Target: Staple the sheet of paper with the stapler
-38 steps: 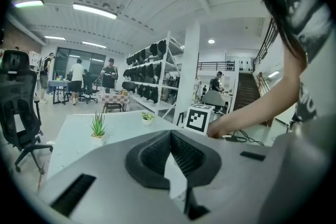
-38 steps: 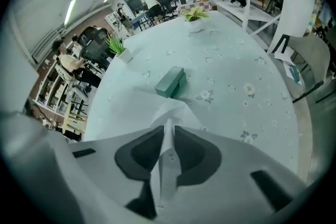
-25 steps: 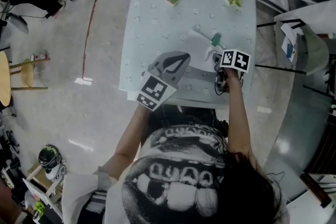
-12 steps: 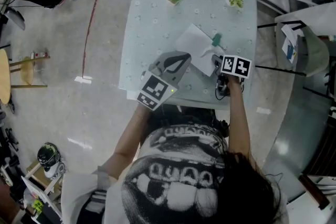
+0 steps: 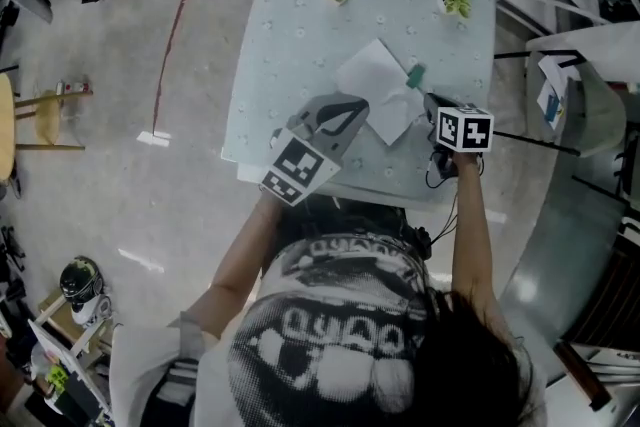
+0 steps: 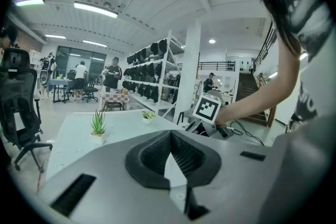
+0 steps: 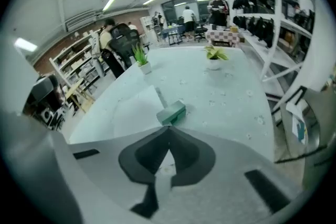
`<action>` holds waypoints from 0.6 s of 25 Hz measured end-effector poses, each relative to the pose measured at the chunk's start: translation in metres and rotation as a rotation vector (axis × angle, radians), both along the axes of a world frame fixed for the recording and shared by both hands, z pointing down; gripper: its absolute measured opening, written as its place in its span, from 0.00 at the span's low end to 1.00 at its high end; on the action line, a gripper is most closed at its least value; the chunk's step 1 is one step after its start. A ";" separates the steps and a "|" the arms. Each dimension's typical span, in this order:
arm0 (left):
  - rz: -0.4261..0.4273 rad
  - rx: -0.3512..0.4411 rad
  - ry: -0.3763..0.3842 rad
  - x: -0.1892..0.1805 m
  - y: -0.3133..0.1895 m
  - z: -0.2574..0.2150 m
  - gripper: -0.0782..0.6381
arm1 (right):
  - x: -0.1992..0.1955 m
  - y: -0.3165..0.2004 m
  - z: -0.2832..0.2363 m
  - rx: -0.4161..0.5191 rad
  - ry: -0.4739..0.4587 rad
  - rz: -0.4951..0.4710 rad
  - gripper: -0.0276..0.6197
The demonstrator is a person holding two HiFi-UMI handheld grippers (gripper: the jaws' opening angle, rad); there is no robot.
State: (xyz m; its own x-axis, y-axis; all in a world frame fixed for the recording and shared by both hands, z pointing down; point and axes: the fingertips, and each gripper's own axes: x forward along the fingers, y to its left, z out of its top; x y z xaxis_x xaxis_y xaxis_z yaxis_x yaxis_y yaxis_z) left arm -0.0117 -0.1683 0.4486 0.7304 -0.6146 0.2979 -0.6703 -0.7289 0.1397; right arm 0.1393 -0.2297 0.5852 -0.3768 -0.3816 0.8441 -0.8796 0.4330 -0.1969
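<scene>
On the table (image 5: 300, 25): stapling step, both grippers empty.
Head view: I see the sheet of paper (image 5: 375, 87) lying flat, the green stapler (image 5: 413, 75) at its right edge, the right gripper (image 5: 432, 103) just beside it, and the left gripper (image 5: 352, 108) at the sheet's near edge. Left gripper view: jaws clenched, nothing held. Right gripper view: jaws clenched and empty, stapler just ahead. Next I'd press squarely down on its top.

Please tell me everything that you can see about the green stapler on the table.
The stapler is small, blocky and teal green, seemingly plastic, and closed. It lies flat on the pale table, at the right edge of the white sheet of paper in the head view, apparently touching it. Nothing grips it: the right gripper, shut, hovers near it, apart.
</scene>
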 end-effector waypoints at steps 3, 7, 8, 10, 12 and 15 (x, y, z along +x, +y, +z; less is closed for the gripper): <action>0.001 -0.001 0.004 0.002 -0.001 0.000 0.11 | -0.011 -0.011 -0.007 0.023 0.031 -0.206 0.05; 0.017 0.003 0.005 0.007 0.000 0.002 0.11 | -0.021 -0.019 -0.007 0.033 0.069 -0.398 0.05; 0.018 0.002 0.007 0.008 0.000 0.002 0.11 | -0.023 -0.021 -0.007 0.037 0.081 -0.447 0.05; 0.016 -0.002 0.009 0.010 0.001 0.002 0.11 | -0.029 -0.022 -0.006 0.043 0.116 -0.559 0.05; 0.013 -0.005 0.009 0.012 0.002 0.002 0.11 | -0.032 -0.022 -0.003 0.042 0.172 -0.668 0.05; 0.008 -0.011 0.007 0.012 0.002 0.005 0.11 | -0.035 -0.026 0.001 0.046 0.252 -0.832 0.05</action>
State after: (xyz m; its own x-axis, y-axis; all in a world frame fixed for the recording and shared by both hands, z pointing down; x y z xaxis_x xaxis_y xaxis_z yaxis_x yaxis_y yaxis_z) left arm 0.0007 -0.1659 0.4533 0.7373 -0.6054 0.2998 -0.6635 -0.7325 0.1523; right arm 0.1045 -0.2556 0.5861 -0.3522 -0.1009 0.9305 -0.2887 0.9574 -0.0054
